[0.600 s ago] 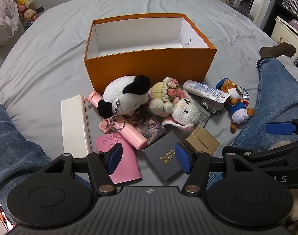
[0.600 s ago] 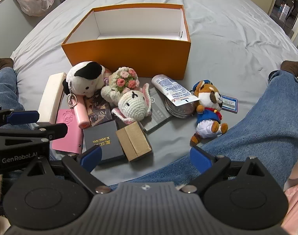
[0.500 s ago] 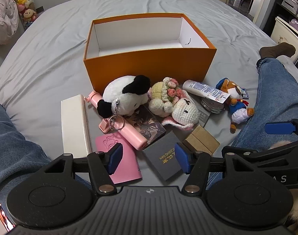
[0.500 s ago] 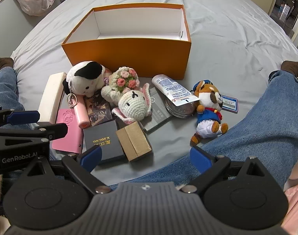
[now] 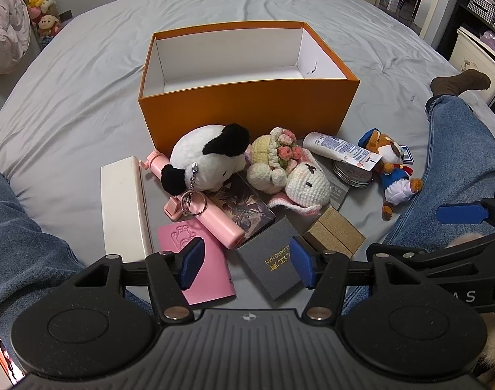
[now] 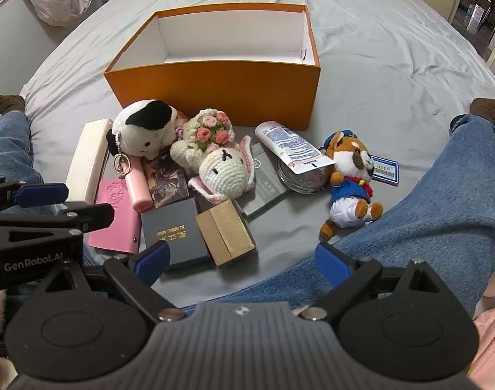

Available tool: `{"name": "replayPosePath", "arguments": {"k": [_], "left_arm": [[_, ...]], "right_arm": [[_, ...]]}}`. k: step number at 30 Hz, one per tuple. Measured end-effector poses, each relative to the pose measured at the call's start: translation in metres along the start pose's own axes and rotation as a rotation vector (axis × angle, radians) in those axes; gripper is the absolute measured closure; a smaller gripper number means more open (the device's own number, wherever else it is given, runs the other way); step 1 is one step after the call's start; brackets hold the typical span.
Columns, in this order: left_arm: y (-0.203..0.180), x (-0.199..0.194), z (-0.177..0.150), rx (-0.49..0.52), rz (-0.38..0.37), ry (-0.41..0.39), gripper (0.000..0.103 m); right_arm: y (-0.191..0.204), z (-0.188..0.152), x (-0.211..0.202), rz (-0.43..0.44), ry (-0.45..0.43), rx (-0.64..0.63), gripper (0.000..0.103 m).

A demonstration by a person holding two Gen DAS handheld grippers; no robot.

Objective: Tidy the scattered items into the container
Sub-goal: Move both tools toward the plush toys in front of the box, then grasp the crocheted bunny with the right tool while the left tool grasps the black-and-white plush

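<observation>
Both tools hang above the near edge of the heap with nothing in them. The left tool [image 5: 247,266] has its pads spread over the dark gift box [image 5: 273,260], and the right tool [image 6: 242,260] is released as wide as it goes, over bare sheet and a denim leg. The orange box [image 5: 247,110] stands empty on the bed [image 5: 85,97], just beyond the pile, its near wall touching or almost touching the panda plush [image 5: 208,162].

Nothing is in the container yet, and the risks lie in how tightly the things are stacked. The panda's key ring [image 5: 193,203] lies across the pink stick [image 5: 215,224], so lifting the plush may drag or snag that stick. The crochet bunny [image 6: 224,172] lies over the grey card box [image 6: 263,185], and the white tube [image 6: 289,146] rests on the round tin [image 6: 299,175]; pulling a lower piece first would likely roll or tip what sits on top.

The flat pink wallet [image 5: 202,266] and dark gift box lie flush on a soft sheet, so pads coming down on them may pinch the fabric or slide off. The two tools are close side by side and could collide if both reach into the middle. The fox plush [image 6: 351,178] lies against the leg on the right, leaving little room for a pad there.
</observation>
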State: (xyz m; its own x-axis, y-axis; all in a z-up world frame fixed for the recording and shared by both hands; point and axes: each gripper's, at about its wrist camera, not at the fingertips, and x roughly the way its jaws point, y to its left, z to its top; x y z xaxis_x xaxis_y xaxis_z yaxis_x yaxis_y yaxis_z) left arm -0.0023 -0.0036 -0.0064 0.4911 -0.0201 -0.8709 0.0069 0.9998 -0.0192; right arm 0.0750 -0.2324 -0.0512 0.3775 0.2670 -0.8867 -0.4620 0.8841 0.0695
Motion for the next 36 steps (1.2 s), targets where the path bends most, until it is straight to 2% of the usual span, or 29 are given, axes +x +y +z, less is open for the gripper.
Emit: {"name": "replayPosePath", "arguments": {"k": [3,6,9,14,17,23,28,30,33,36], "left_arm": [[0.003,0.000,0.000,-0.009,-0.029,0.000,0.038],[0.008,0.000,0.002,-0.015,-0.052,-0.004,0.038],[0.011,0.001,0.004,-0.007,-0.062,-0.008,0.040],[0.024,0.003,0.010,-0.022,-0.077,-0.051,0.040],[0.031,0.008,0.014,-0.022,-0.053,-0.075,0.039],[0.044,0.028,0.019,0.008,-0.041,-0.108,0.034],[0.046,0.052,0.025,0.119,0.031,-0.114,0.031],[0.043,0.059,0.026,0.182,0.060,-0.127,0.031],[0.038,0.066,0.028,0.245,0.078,-0.157,0.029],[0.035,0.074,0.033,0.276,0.073,-0.170,0.029]], "right_arm": [[0.001,0.000,0.003,0.021,0.013,-0.009,0.015],[0.002,0.001,0.006,0.050,0.036,-0.022,0.018],[0.002,0.005,0.006,0.068,0.022,-0.041,0.030],[0.001,0.022,0.009,0.075,-0.047,-0.074,0.030],[0.005,0.030,0.019,0.069,-0.077,-0.104,0.037],[0.019,0.039,0.049,0.078,-0.112,-0.182,0.043],[0.024,0.047,0.079,0.083,-0.101,-0.215,0.043],[0.024,0.051,0.087,0.083,-0.097,-0.220,0.038],[0.024,0.057,0.094,0.078,-0.111,-0.229,0.029],[0.023,0.062,0.103,0.079,-0.101,-0.239,0.028]]}}
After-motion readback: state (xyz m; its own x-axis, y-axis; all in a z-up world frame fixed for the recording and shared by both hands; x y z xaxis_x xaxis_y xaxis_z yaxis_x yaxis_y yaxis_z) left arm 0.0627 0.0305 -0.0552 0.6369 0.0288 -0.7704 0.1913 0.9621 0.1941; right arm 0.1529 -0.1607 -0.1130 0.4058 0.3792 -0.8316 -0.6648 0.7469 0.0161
